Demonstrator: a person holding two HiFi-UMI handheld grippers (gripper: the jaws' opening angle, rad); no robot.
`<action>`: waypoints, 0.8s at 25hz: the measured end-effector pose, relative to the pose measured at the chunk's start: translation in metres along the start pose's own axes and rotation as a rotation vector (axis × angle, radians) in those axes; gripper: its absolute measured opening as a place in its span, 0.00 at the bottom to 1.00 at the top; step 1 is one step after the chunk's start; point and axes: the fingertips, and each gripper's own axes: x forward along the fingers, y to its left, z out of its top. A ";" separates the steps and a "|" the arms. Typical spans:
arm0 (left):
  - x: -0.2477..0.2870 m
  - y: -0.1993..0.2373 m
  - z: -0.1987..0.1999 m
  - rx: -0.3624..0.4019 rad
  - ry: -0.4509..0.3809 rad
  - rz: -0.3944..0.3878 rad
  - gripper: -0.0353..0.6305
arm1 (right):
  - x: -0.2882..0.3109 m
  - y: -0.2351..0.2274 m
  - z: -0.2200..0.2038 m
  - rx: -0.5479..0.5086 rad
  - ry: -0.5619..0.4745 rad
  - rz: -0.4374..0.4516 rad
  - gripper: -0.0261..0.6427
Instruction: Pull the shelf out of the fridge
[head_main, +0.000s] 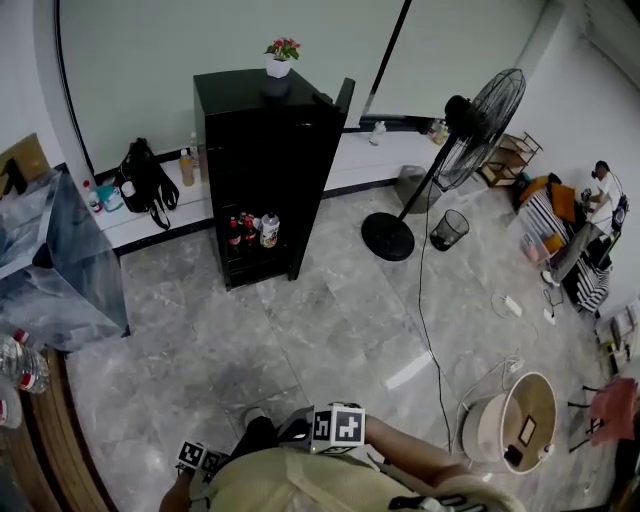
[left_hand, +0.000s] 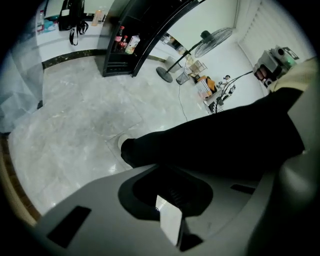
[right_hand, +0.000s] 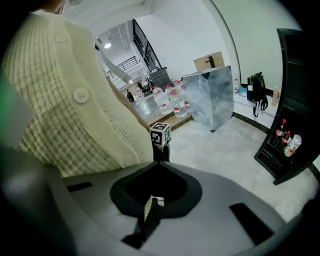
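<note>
The black fridge (head_main: 265, 140) stands far across the floor with its door (head_main: 330, 150) swung open. Bottles (head_main: 250, 231) stand on a lower shelf inside; the shelf itself is too small to make out. Both grippers hang close to my body, far from the fridge. Only the marker cubes show in the head view, left (head_main: 200, 458) and right (head_main: 338, 425). My left gripper (left_hand: 170, 225) points at the floor beside a dark trouser leg, jaws together with nothing in them. My right gripper (right_hand: 148, 216) is shut and empty, next to a cream knitted cardigan (right_hand: 75, 100).
A standing fan (head_main: 470, 130) and a mesh bin (head_main: 449, 229) are right of the fridge, with a cable trailing to a bucket (head_main: 515, 420). A grey wrapped box (head_main: 55, 260) and water bottles (head_main: 22, 365) sit at left. A flower pot (head_main: 281, 58) tops the fridge.
</note>
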 end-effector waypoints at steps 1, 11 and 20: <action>0.002 -0.006 -0.013 -0.018 -0.002 0.012 0.10 | 0.000 0.014 -0.011 0.012 -0.023 -0.009 0.06; 0.041 -0.083 -0.086 0.105 0.046 0.147 0.08 | -0.005 0.147 -0.087 0.130 -0.358 -0.028 0.06; 0.036 -0.083 -0.119 0.246 0.095 0.176 0.08 | 0.000 0.179 -0.072 0.071 -0.450 -0.224 0.06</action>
